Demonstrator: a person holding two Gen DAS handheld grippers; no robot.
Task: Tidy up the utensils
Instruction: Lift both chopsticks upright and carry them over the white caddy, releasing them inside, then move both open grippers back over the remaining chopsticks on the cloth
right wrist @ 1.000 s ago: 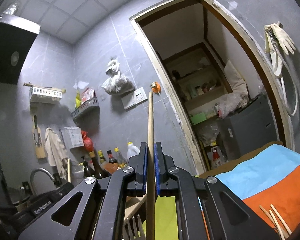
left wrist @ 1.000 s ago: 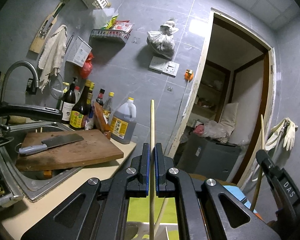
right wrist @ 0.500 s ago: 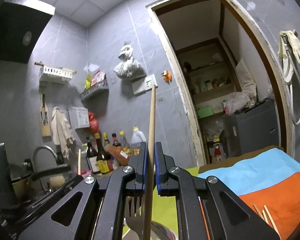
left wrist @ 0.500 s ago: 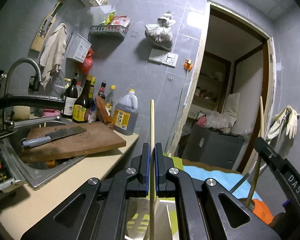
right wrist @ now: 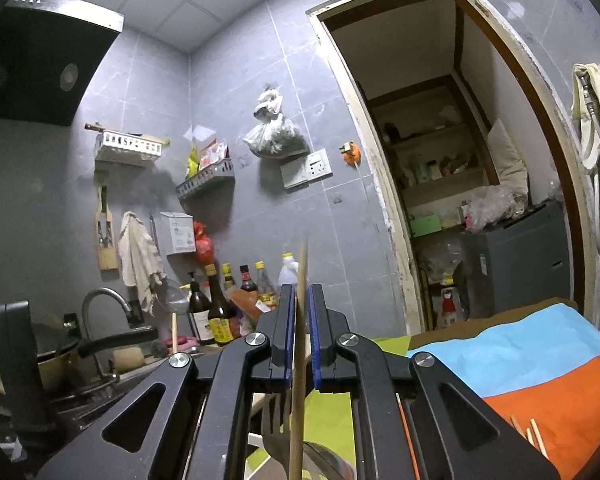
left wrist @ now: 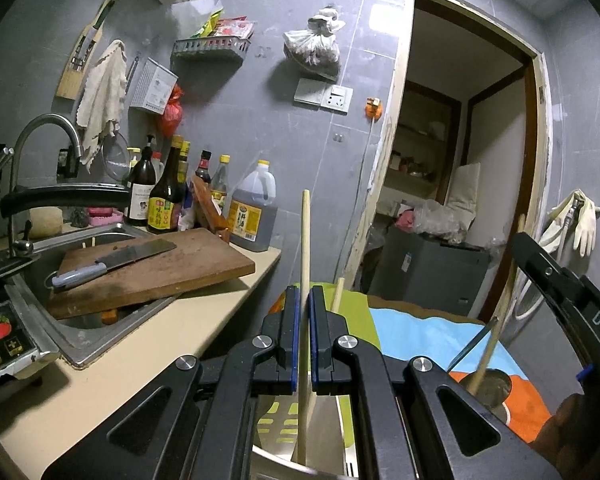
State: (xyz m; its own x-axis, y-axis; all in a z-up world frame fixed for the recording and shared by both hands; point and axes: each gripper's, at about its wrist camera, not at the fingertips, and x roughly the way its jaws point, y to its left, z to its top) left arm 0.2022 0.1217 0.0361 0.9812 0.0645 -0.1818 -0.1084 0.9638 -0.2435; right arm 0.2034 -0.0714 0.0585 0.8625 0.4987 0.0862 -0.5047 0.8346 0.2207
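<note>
Left gripper (left wrist: 305, 300) clamped on chopstick (left wrist: 305, 236), long axis upright, lower end over holder (left wrist: 300, 466) directly below. Right gripper (right wrist: 299, 300) likewise pinching stick (right wrist: 302, 268), upright.

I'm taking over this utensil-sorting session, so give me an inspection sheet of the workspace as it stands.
Surface: beige countertop beside a steel sink; a table under a green, blue and orange cloth.
Job's things: one pale wooden chopstick upright in the left gripper; one darker wooden chopstick in the right gripper; a metal fork below it.
Clutter: brown wooden cutting board over the sink, a cleaver on it; sauce bottles.
Grippers: both shut on their chopsticks.
Cables: a thin cord hangs from the orange wall hook.
Surroundings: grey tiled wall, open doorway.
</note>
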